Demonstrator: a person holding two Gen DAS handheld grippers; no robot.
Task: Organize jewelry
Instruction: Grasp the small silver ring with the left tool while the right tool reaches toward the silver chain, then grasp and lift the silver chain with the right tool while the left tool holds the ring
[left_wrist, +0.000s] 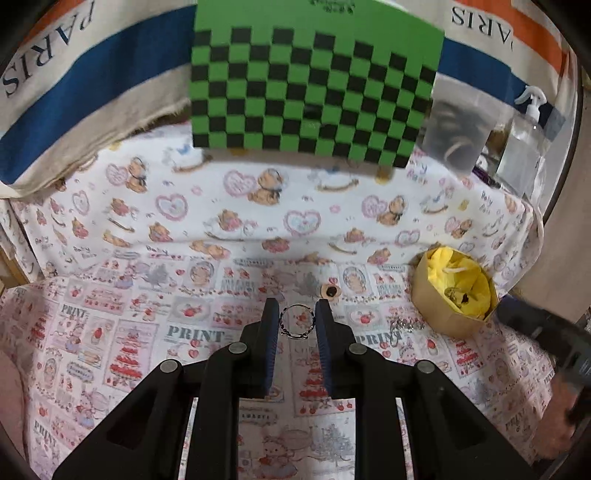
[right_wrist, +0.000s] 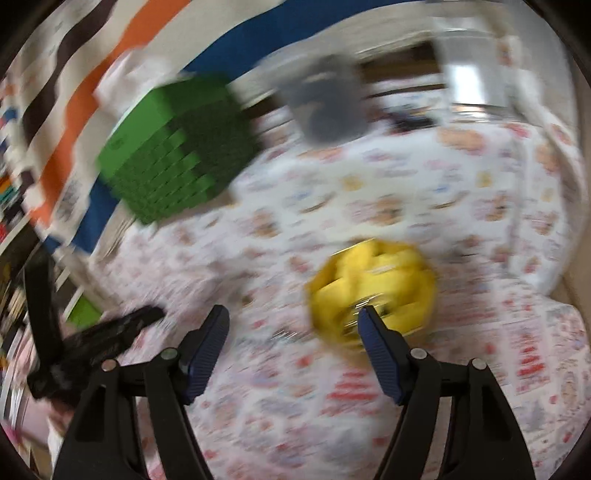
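In the left wrist view my left gripper (left_wrist: 296, 317) is partly open, its fingertips on either side of a thin beaded ring bracelet (left_wrist: 297, 321) that lies on the printed cloth (left_wrist: 147, 332); whether the pads touch it I cannot tell. A small tan earring piece (left_wrist: 330, 291) lies just beyond. A silvery chain (left_wrist: 406, 325) lies to the right, next to a tan box with yellow lining (left_wrist: 456, 295) that holds jewelry. The right wrist view is blurred: my right gripper (right_wrist: 293, 314) is open and empty, above the cloth, with the yellow-lined box (right_wrist: 373, 284) beside its right fingertip.
A green and black checkered board (left_wrist: 310, 85) stands at the back. A clear container (left_wrist: 454, 133) and a spray bottle (left_wrist: 524, 140) stand at the back right. A PARIS printed fabric (left_wrist: 74, 74) hangs behind. The other gripper shows as a dark shape (left_wrist: 546, 339) at right.
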